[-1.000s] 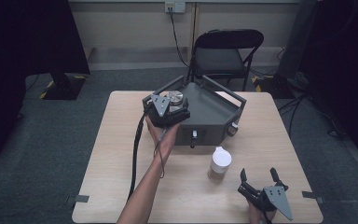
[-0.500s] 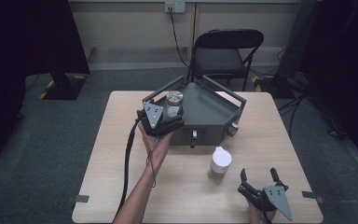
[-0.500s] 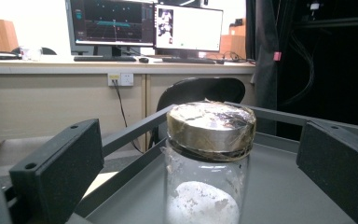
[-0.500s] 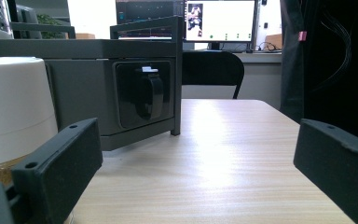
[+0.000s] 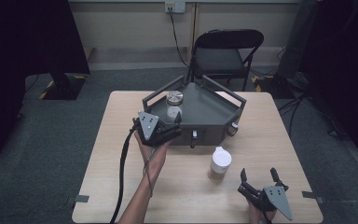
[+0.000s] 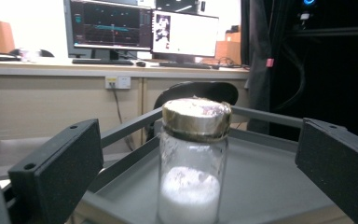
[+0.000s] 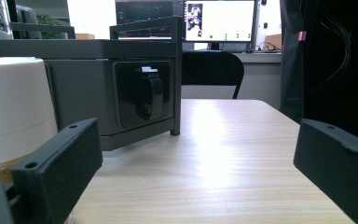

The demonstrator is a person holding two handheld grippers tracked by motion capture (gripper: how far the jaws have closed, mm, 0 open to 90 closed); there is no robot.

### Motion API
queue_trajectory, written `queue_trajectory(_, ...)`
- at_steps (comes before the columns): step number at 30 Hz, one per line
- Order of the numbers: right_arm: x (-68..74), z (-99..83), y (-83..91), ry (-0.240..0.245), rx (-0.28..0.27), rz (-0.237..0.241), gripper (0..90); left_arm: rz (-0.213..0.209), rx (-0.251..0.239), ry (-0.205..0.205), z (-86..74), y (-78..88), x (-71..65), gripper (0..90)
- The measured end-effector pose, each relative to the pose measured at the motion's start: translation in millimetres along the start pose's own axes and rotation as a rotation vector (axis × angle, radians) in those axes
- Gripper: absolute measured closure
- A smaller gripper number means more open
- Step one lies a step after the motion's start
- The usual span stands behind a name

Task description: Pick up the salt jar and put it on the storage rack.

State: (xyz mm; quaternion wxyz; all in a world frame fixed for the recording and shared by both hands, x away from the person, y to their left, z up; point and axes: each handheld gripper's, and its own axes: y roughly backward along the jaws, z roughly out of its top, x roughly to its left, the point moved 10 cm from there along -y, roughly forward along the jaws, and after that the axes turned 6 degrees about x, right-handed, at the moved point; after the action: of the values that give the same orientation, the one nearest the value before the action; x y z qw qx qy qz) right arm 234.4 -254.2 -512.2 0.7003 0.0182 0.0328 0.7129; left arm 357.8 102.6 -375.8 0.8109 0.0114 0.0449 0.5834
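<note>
Wooden counter (image 5: 121, 140), seen from above, carrying a grey tray (image 5: 212, 109) with raised rails near its far middle. Glass jar (image 5: 174, 111) with a metal lid (image 6: 196, 116), upright on the tray's left part, partly filled with white powder (image 6: 189, 193). Second round metal-topped item (image 5: 175, 97) just behind the jar on the same tray; nature not clear. White-lidded container (image 5: 220, 163) upright on the counter in front of the tray, apart from it; amber contents visible below the lid.

Left hand-held gripper (image 5: 168, 132) held from below by the left hand (image 5: 154, 156), at the tray's front-left edge, cable (image 5: 121, 177) trailing toward the near counter edge. Jaws wide apart in the left gripper view, one on each side of the jar, neither touching the glass; jar centred between them, nothing gripped.

Right hand-held gripper (image 5: 259, 179) low over the counter's near-right corner, well apart from the tray, near the container. Jaws spread wide in the right gripper view, bare wood between them, nothing held. Container at the left edge of that view, beside the left jaw; contact not determinable. Tray's front face beyond it, with a black latch (image 7: 145, 95).

Black folding chair (image 5: 228, 56) behind the counter. Monitors (image 6: 144, 28) on a desk in the background of both gripper views.
</note>
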Motion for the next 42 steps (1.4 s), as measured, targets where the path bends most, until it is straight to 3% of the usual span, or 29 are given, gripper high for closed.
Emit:
queue_trajectory(7,0.0,0.1,0.0,0.0,0.001,0.0,0.0,0.019,-0.038,0.011,-9.6,23.4,-0.8,0.0)
queue_trajectory(14,0.1,0.0,0.0,0.0,0.0,-0.001,0.0,0.012,-0.058,0.024,-17.8,42.1,-2.1,0.0)
queue_trajectory(18,0.1,0.0,0.0,0.0,0.0,-0.001,0.0,0.003,-0.075,0.003,-24.8,53.1,-2.6,0.0)
queue_trajectory(25,0.2,0.0,0.0,0.0,0.0,-0.002,0.0,0.001,-0.039,0.009,-43.8,64.1,-0.6,0.0)
queue_trajectory(36,0.2,0.0,0.1,-0.001,0.0,-0.003,0.0,0.023,-0.064,-0.015,-83.3,86.9,-9.0,0.0)
queue_trajectory(42,0.3,0.0,0.1,0.0,0.0,-0.004,0.0,0.013,-0.038,0.023,-101.7,94.9,-4.3,0.0)
